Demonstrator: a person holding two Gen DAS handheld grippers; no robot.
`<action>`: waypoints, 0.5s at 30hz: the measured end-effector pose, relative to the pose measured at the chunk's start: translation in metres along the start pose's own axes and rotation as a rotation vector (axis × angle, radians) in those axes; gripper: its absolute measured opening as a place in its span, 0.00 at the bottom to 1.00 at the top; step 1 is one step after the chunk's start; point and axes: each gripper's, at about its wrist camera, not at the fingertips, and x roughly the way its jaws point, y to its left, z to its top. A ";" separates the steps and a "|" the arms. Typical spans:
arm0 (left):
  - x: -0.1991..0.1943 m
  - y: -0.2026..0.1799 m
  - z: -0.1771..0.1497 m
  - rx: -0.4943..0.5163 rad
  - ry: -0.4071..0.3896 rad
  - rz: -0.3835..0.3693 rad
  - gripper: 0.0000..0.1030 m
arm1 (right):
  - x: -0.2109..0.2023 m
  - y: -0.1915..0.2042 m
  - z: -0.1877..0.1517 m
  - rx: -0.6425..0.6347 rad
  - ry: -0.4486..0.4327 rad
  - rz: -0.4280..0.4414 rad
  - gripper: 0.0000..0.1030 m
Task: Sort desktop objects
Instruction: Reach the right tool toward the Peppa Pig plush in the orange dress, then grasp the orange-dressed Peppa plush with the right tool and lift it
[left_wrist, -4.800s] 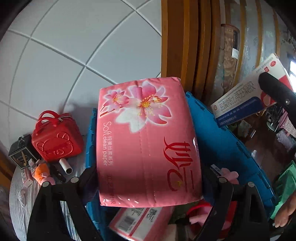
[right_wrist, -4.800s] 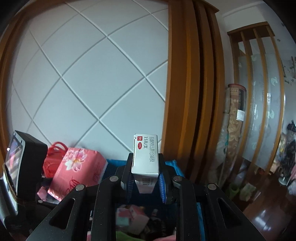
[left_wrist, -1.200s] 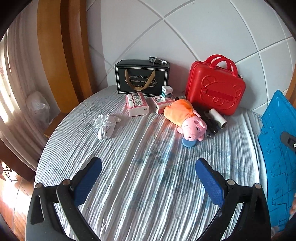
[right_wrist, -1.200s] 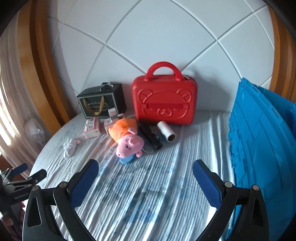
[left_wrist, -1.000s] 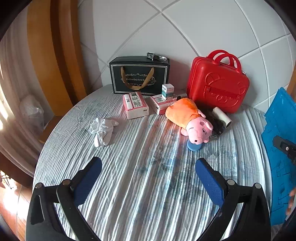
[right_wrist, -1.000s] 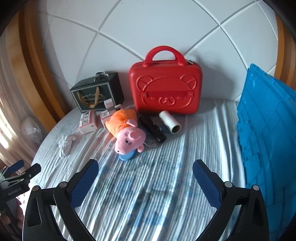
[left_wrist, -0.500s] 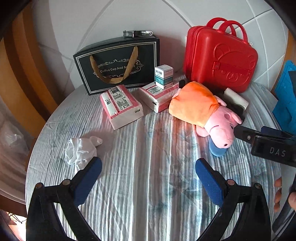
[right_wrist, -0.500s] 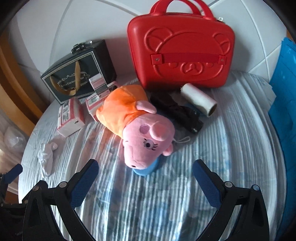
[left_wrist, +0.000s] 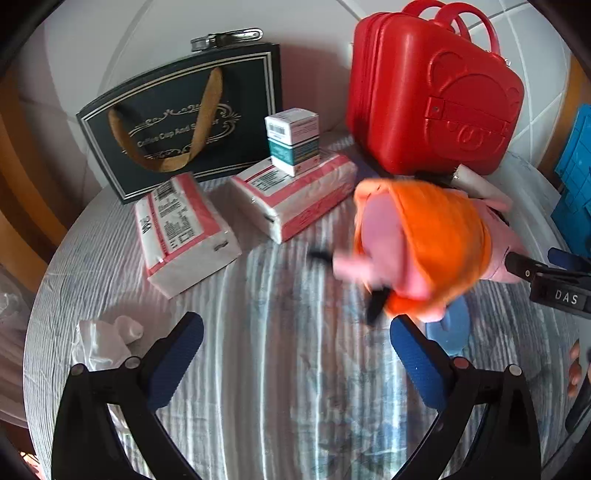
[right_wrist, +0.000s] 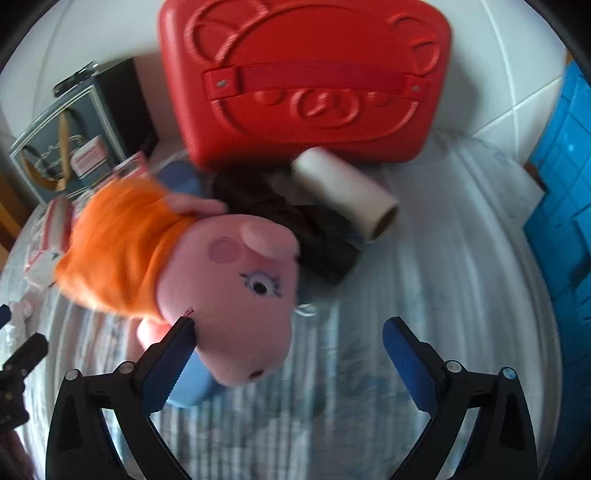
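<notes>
A pink pig plush toy in an orange dress (right_wrist: 221, 280) lies on the striped tablecloth, its head between the wide-open fingers of my right gripper (right_wrist: 288, 350); the left fingertip (right_wrist: 173, 350) touches its snout. In the left wrist view the plush (left_wrist: 436, 251) sits right of centre. My left gripper (left_wrist: 295, 354) is open and empty above bare cloth. Two pink tissue packs (left_wrist: 184, 229) (left_wrist: 295, 192) lie ahead of it, a small white-teal box (left_wrist: 293, 140) on the second pack.
A red bear-face case (right_wrist: 306, 77) stands at the back, with a white roll (right_wrist: 347, 188) and a black bundle (right_wrist: 295, 221) in front. A black gift bag (left_wrist: 184, 122) stands back left, crumpled white tissue (left_wrist: 103, 339) near left, a blue crate (right_wrist: 561, 206) at right.
Both grippers have moved forward and down toward the table. The right gripper has closed in on the pig plush, which now sits between its open fingers and looks shifted.
</notes>
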 end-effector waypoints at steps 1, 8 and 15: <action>0.001 -0.007 0.004 0.015 -0.003 -0.023 1.00 | 0.001 -0.013 0.002 0.008 -0.005 -0.034 0.98; 0.001 -0.049 0.001 0.099 0.015 -0.097 1.00 | -0.010 -0.060 0.001 0.053 -0.017 0.138 0.98; 0.025 -0.077 0.005 0.157 0.024 -0.028 1.00 | -0.004 -0.043 -0.001 0.001 0.006 0.299 0.98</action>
